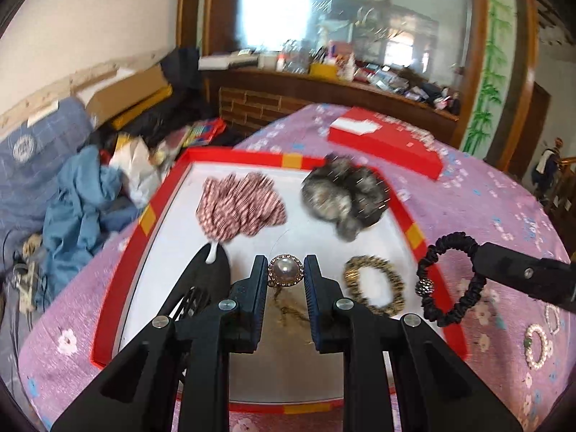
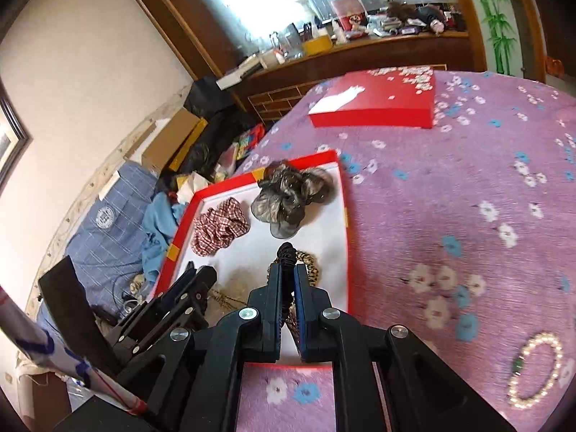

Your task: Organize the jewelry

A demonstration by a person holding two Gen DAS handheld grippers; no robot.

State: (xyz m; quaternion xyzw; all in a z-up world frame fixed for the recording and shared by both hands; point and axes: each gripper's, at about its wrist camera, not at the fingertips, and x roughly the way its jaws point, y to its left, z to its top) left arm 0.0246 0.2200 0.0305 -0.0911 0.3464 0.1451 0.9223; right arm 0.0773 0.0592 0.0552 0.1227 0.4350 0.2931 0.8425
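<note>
A pearl brooch (image 1: 285, 270) and a black scrunchie (image 1: 450, 278) hang clamped above the red-rimmed tray (image 1: 151, 216).

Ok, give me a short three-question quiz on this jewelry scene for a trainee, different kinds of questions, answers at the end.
1. True or false: the left gripper holds a pearl brooch.
2. What does the right gripper hold? A) black hair tie B) checked scrunchie C) pearl bracelet
3. Fill in: the grey scrunchie lies in the red-rimmed ____.

Key: 1 true; 2 A; 3 tray.
</note>
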